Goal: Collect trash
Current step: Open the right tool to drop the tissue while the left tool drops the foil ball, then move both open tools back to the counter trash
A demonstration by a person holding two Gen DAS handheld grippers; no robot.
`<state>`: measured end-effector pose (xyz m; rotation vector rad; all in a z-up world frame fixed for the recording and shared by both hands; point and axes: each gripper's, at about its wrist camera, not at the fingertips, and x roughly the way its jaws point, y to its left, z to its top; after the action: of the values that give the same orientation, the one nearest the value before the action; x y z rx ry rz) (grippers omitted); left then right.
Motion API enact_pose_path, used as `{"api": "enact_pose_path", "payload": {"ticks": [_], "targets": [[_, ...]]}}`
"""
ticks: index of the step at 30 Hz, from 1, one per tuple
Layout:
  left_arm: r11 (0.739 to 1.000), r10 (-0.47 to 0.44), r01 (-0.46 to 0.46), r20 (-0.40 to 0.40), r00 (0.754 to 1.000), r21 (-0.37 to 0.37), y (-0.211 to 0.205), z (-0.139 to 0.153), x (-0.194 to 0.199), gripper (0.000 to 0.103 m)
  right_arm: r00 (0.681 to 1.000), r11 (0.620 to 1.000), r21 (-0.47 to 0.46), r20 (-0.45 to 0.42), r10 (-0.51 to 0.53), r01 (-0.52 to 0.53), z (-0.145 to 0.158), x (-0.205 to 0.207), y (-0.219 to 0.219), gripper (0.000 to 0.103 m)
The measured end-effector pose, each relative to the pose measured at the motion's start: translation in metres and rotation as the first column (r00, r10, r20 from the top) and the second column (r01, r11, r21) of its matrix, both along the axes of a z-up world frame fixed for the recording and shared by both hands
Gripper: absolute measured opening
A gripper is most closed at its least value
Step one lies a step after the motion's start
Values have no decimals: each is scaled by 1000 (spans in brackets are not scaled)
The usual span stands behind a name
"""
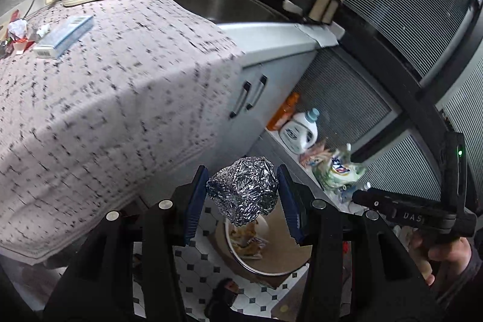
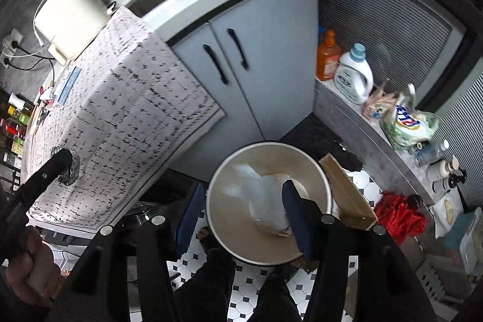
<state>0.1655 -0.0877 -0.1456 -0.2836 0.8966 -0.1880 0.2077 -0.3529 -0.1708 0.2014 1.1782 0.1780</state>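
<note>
While the left gripper (image 1: pixel 243 198) hangs beyond the edge of the cloth-covered table (image 1: pixel 99 98), its blue pads (image 1: pixel 194 201) press against both sides of a crumpled foil ball (image 1: pixel 243 192), holding it clear of any surface. Directly below that gripper, past the foil, sits a round bin (image 1: pixel 256 269) on the tiled floor (image 1: pixel 193 264), with food scraps visible inside.

From the right wrist view, the right gripper (image 2: pixel 244 216) stands wide open with nothing between its fingers, positioned above the same bin (image 2: pixel 223 192). A pale, blurred piece of trash (image 2: pixel 265 201) lies within the bin, just ahead of the right-hand finger. A cardboard box (image 2: pixel 347 195) rests against the bin's right side.

Further trash, a crumpled wrapper (image 1: pixel 18 29), remains on the far left of the table beside a flat carton (image 1: pixel 63 36).
</note>
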Motion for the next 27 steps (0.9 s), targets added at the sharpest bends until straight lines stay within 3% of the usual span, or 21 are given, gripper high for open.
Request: {"api": "enact_pose_path", "payload": {"ticks": [17,22,24,27], "targets": [[988,-156,153,-81,984,-36,-93,-27,12,48,994,995,-7,43,-104,104,18,-41,-87,62],[981,-191,185,-89,978,-64,-108,-29,15,74,990,991,-7,46,-136,137,19,-47,-104,64],[982,-183,179,-77,980,-57,-108,-26,13,80,989,990,-4,44,-140,141,18,-47,-106,64],[988,-153,150,-63,986,-42,-97,-20,11,87,990,991,-1,53,-134,134,19,-46,-102,72]]}}
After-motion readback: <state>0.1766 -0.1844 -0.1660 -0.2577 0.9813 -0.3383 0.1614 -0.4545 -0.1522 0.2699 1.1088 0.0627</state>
